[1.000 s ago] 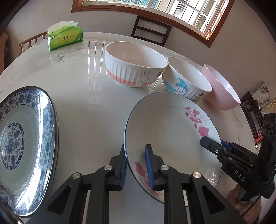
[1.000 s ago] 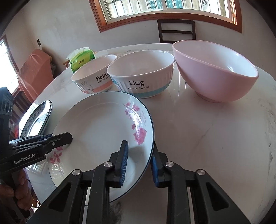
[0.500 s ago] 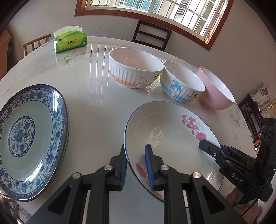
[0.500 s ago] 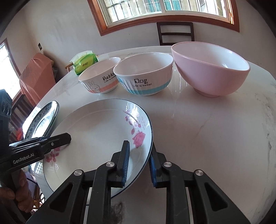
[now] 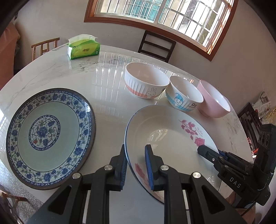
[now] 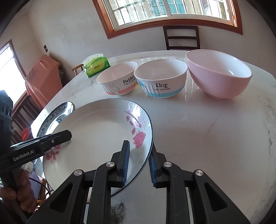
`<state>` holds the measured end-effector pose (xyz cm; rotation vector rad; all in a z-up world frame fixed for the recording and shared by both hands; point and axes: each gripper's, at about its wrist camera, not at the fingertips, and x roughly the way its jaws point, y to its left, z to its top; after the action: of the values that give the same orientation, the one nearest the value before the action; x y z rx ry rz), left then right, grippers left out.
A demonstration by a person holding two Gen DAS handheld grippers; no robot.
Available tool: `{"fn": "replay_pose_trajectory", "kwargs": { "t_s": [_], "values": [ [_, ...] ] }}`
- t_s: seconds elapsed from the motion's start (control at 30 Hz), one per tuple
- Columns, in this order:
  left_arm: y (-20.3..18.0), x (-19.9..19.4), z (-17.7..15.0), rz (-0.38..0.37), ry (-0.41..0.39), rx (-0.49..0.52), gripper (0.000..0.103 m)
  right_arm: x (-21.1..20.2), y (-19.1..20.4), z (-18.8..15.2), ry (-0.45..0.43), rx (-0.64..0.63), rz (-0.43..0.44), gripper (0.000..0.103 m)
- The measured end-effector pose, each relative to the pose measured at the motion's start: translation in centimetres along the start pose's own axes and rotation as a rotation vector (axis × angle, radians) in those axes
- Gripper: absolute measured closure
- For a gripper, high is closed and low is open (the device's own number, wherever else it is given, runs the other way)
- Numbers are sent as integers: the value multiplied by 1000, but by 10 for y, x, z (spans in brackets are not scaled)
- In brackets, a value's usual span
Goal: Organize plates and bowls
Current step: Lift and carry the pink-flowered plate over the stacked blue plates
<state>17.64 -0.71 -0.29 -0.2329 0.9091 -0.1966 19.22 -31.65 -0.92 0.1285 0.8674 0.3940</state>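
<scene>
At the tabletop's (image 5: pixel 107 96) left edge, a blue-and-white floral plate (image 5: pixel 50 136), lying flat with its blue patterned rim and pale green centre facing up

At the far left edge, well beyond that plate, a green tissue pack (image 5: pixel 84 49) with a white sheet sticking out of the top

Just right of the blue plate, held up off the marble and tilted, a white plate with pink roses (image 5: pixel 170 143), thin dark line around its rim, overhanging the near edge of the tabletop

Clamped on that rose plate's left rim, the left gripper (image 5: pixel 136 165): one blue-padded finger under the rim, the other on the inner face, jaws closed on the edge

Pinching the same plate's right rim, the right gripper (image 6: pixel 138 162), again with one pad inside and one beneath, so the plate hangs between both tools

Along the far right edge, behind the rose plate, a row of three bowls standing upright and close together: first a ribbed white bowl with an orange band and a rabbit (image 5: pixel 146 80), lettered "Rabbit"; then a white bowl with a blue band (image 5: pixel 183 93), lettered "Dog"; last, nearest the right edge, a plain pink bowl (image 5: pixel 213 99), white inside

Behind the table, dark wooden chairs (image 5: pixel 157 45) under a barred window (image 5: pixel 160 13)
</scene>
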Motion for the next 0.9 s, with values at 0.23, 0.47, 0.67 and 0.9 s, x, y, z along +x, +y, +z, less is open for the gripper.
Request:
{"fn": "replay_pose_trajectory", "kwargs": {
  "t_s": [0.23,0.47,0.67,0.9],
  "values": [
    [34,-27,-1,39,-37,-49,83,7,40,7,0,-51,41,82],
    [83,-51,3,100,-78,-116,83,25,88,19,5,-126,90,82],
    [125,-60,5,143,-96,-182,83,47,127,29,13,-195,117,82],
    [159,-61,6,176,-106,-241,83,69,160,34,11,-266,133,82]
  ]
}}
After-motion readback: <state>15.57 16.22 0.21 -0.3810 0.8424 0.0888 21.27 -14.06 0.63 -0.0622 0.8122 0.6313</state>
